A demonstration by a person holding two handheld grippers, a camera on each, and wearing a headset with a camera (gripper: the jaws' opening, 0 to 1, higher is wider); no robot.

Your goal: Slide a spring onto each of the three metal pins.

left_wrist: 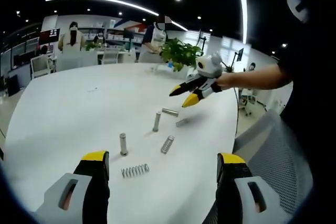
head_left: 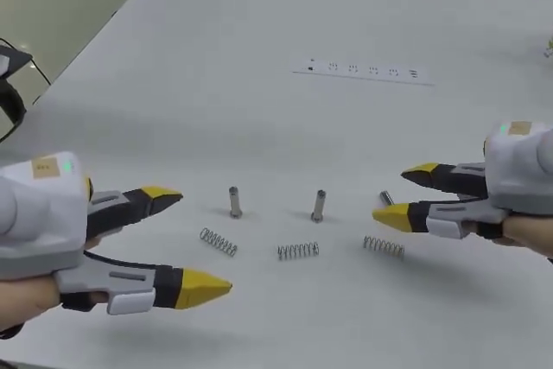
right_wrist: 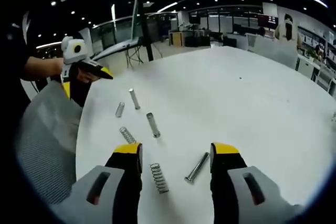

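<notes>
White counter: three springs lie loose beside three pins. Right pin lies flat, mostly hidden behind right gripper. Left gripper hovers nearby. Both sets of jaws spread, empty.

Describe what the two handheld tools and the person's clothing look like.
The left tool and right tool match: a rounded white body and two black tapered jaws with yellow tips and pale grey slotted side plates. In the head view each body carries a tan sticker and a small green light. The person wears a dark top.
</notes>
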